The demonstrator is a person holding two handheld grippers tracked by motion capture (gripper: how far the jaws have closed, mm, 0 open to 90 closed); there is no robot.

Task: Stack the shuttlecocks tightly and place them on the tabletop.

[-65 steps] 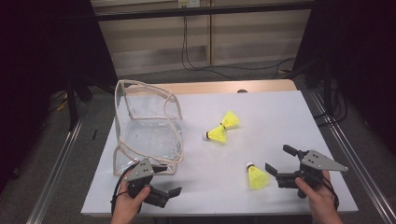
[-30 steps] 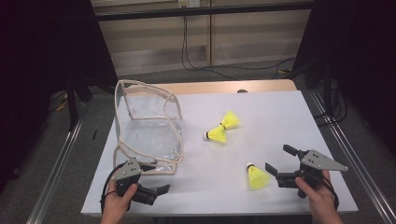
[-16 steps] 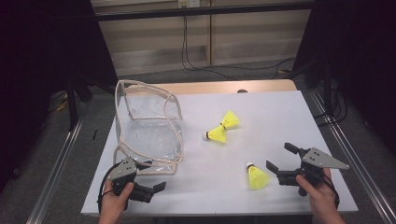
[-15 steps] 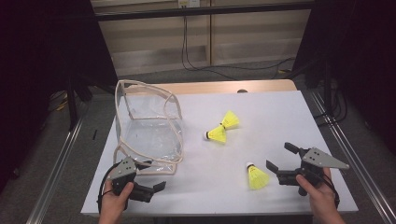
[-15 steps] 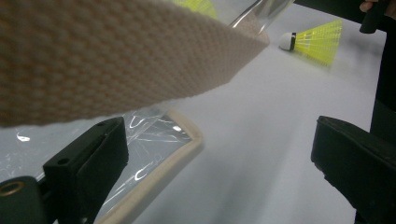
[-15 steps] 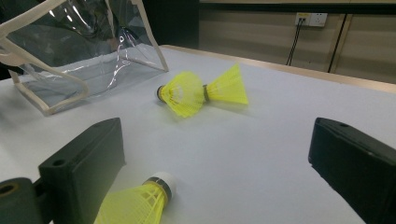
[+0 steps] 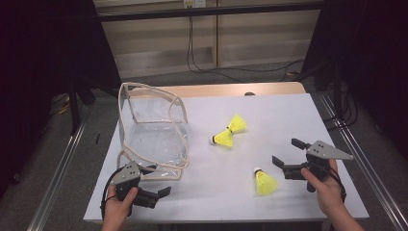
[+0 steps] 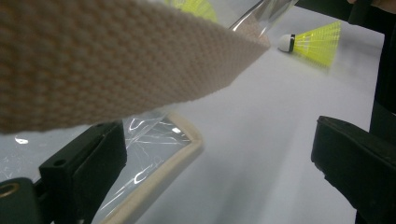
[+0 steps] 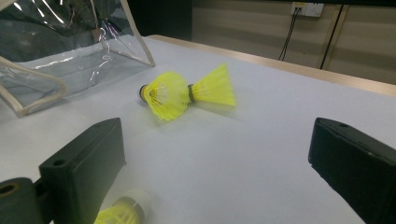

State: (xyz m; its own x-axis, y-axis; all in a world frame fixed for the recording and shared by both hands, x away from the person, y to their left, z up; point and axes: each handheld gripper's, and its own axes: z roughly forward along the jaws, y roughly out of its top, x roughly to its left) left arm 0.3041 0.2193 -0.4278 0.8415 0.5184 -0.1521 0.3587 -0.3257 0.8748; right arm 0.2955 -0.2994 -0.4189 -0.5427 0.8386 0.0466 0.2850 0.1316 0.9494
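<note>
Step in hand, as judged: approach, before any grasp. The left tongs (image 7: 161, 192), jaws spread and holding nothing, sit at lower left of the high view just beside the clear bag (image 7: 153, 135), whose woven strap (image 8: 116, 60) crosses the left gripper view. The right tongs (image 7: 285, 154), also spread, flank the nearest shuttlecock (image 7: 263, 181) at lower right; two more shuttlecocks (image 7: 229, 132) lie mid-surface. Next move likely calls for closing on the strap and on the shuttlecock.
</note>
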